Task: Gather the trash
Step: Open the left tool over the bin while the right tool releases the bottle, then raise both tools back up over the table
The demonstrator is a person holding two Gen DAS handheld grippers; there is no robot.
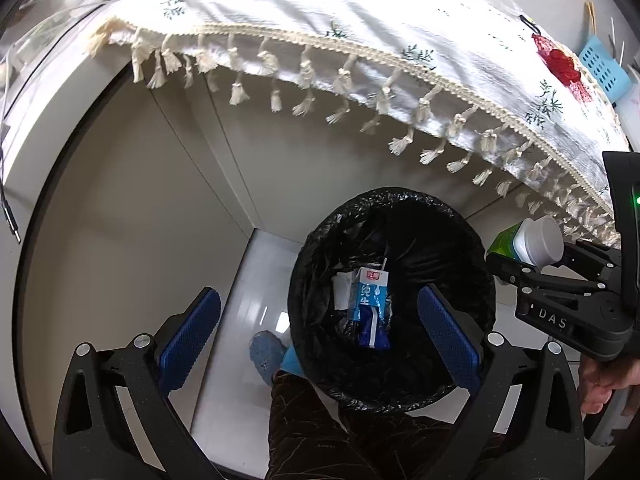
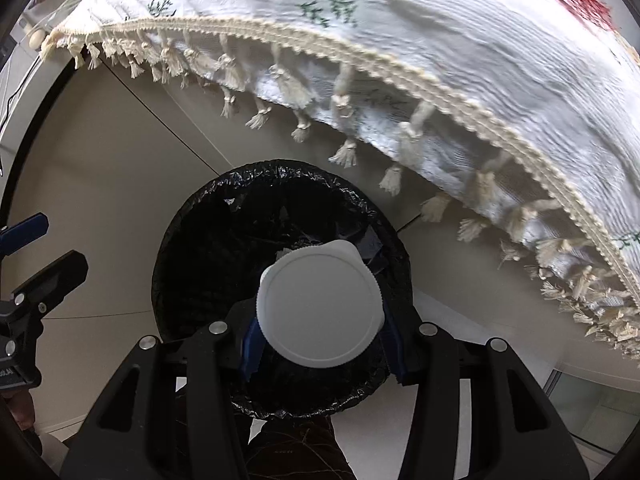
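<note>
Under the tasselled tablecloth (image 1: 360, 20), black-lined bin (image 1: 320, 376) on pale floor (image 1: 256, 280); left jaws apart, right jaws clamped on bottle (image 2: 320, 312).

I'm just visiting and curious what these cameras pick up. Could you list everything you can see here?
Bin: one, black liner, on the floor below the table edge.
Milk carton: one, blue and white, inside the bin.
Bottle: one, white cap, green label, held over the bin.
Tablecloth: one, white, tasselled, on the table.
Basket: one, light blue, beyond the tablecloth.
Slipper: one, blue, on the floor.
Left gripper: black, blue pads, open and empty.
Right gripper: black, gripping the bottle.
</note>
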